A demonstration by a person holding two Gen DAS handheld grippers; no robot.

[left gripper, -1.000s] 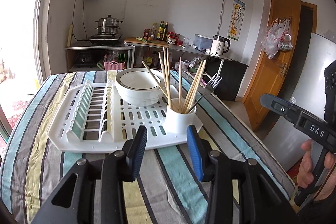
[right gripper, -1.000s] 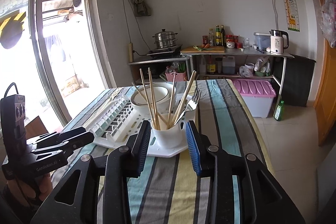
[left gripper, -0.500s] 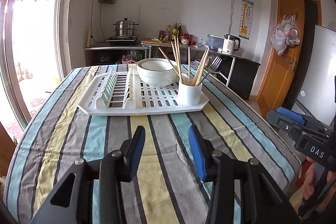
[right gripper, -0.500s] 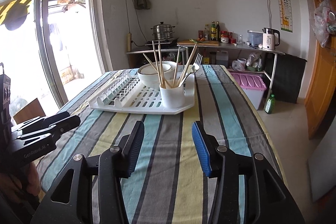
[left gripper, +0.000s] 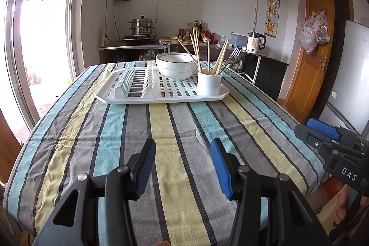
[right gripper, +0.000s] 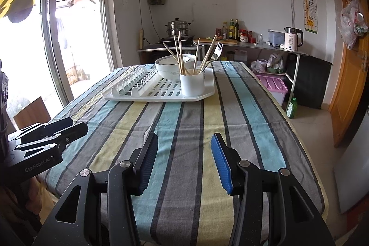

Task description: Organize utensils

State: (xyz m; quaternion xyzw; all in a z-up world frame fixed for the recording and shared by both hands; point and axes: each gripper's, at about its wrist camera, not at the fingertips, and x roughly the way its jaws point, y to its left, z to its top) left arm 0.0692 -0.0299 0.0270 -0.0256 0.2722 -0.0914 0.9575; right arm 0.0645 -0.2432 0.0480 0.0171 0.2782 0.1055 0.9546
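Observation:
A white utensil cup [left gripper: 209, 84] [right gripper: 192, 85] stands on the near right corner of a white dish rack [left gripper: 138, 93] [right gripper: 147, 90]. It holds several wooden chopsticks [left gripper: 196, 50] [right gripper: 178, 50] and a metal fork [left gripper: 235, 54] [right gripper: 218, 51]. A white bowl [left gripper: 175, 66] [right gripper: 170, 67] sits on the rack behind the cup. My left gripper [left gripper: 183, 164] is open and empty, low over the near table edge, far from the rack. My right gripper [right gripper: 184, 163] is open and empty, likewise far back.
The table has a striped cloth [left gripper: 175, 130] [right gripper: 196, 126]. The right gripper shows at the right edge of the left wrist view [left gripper: 322, 133]; the left one shows at the left of the right wrist view [right gripper: 57, 130]. A counter with a kettle [right gripper: 291, 38] and a pot [left gripper: 141, 25] stands behind.
Both grippers have pulled back from the utensil cup toward the near table edge. Both stayed open and empty. The cup, utensils and rack have not moved.

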